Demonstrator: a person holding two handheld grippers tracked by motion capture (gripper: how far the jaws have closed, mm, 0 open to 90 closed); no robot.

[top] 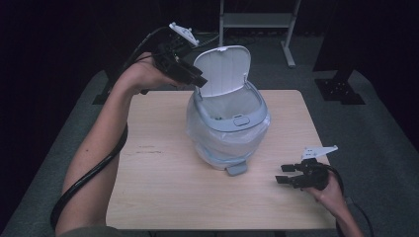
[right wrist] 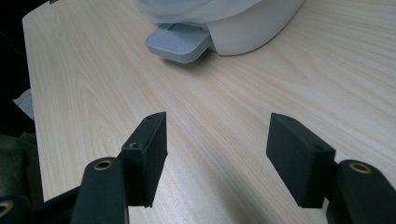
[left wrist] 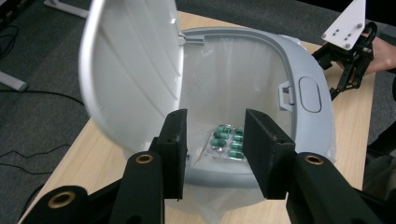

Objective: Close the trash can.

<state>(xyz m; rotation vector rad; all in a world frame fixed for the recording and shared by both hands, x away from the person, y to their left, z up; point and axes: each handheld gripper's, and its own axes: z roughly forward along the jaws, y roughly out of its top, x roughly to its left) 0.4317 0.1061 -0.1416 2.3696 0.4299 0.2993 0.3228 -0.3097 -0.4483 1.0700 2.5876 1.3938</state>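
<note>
Overall, one small pedal bin stood near the middle of the single wooden desk, fitted with one translucent liner bag and one grey foot pedal facing the person's side. Its one lid was raised, standing roughly upright at the far side. One blister pack of green capsules lay inside the bag, low in the bin; eight capsules could be counted in the left gripper view, part of the pack being hidden behind the fingers.

Two grippers were present. The left gripper hung over the far left rim of the bin, just beside the lid's edge. Its fingers stood apart at a moderate gap, released, holding nothing; whether they touched the rim could not be told. The blister pack showed in the gap between them, well below.

The right gripper was at the near right of the desk, apart from the bin, pointed toward the pedal. Its fingers were spread wide, released, with nothing between them but bare desk
</note>
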